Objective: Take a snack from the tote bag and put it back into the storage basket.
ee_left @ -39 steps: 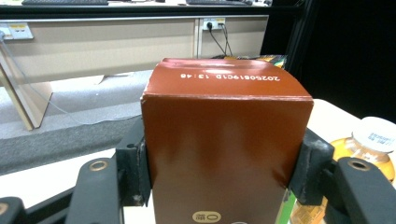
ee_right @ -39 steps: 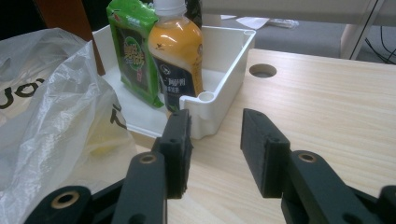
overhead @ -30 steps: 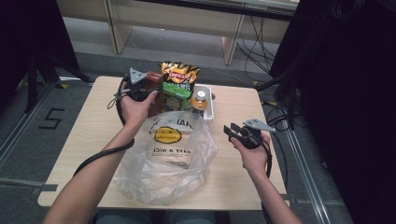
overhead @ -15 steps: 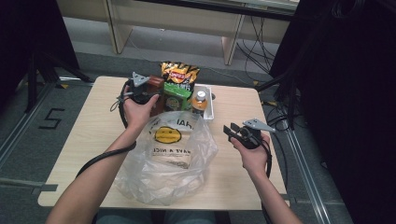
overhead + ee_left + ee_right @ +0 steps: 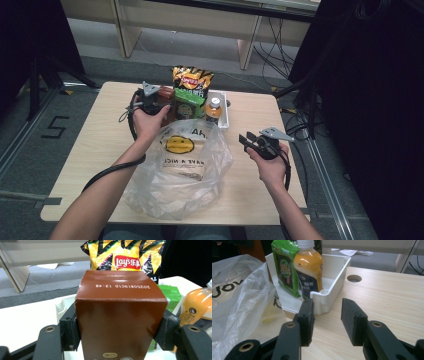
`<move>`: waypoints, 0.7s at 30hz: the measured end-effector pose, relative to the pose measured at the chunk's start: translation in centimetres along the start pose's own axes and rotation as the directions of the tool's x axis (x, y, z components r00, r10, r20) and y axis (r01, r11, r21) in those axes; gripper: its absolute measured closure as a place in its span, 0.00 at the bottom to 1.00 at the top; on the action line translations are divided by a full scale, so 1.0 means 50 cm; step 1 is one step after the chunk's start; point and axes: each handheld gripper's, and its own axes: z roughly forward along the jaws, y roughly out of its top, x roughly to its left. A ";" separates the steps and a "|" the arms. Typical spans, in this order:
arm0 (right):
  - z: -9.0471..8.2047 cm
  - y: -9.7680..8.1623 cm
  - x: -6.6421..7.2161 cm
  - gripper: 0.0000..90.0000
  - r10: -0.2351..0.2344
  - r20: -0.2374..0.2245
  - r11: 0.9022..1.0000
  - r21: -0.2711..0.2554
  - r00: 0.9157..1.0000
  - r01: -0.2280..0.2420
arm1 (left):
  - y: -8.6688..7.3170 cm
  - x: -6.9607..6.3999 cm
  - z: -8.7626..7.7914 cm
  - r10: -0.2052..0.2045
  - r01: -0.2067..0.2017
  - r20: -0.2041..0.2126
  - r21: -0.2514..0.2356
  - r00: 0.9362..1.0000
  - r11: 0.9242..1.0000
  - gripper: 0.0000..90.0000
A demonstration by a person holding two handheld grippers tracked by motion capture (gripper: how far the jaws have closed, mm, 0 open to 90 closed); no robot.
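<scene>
We see light wood table (image 5: 95, 150), round cable hole (image 5: 354, 278) in top. Grey carpet floor (image 5: 30, 165) around it, white "5" (image 5: 54, 127) marked at left. Pale wood furniture legs (image 5: 125, 30) stand beyond table, second leg (image 5: 248, 47) further right. We note black cables (image 5: 280, 35) trailing on floor behind. Dark drapes (image 5: 370, 100) on right, dark stand (image 5: 35, 60) at left. Lighting even, overhead.

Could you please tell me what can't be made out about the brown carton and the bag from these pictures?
- Brown carton: front label cut off by the bottom edge, left gripper view.
- Left tongs: grip hidden by the hand, high view.
- Plastic bag: contents blurred behind the film, high view.
</scene>
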 end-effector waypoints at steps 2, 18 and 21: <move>-0.001 0.000 0.006 0.70 0.040 -0.010 0.999 0.007 0.999 -0.040 | 0.001 -0.002 -0.003 0.002 -0.002 0.003 0.010 1.000 1.000 0.37; -0.008 0.015 0.006 0.69 0.031 0.006 0.999 -0.015 0.999 -0.031 | 0.015 0.015 -0.089 0.015 -0.013 0.078 -0.034 0.997 0.999 0.24; -0.011 0.032 0.008 0.74 0.025 -0.022 0.999 -0.041 0.999 -0.026 | 0.019 0.027 -0.115 0.026 -0.021 0.095 -0.046 0.995 0.999 0.26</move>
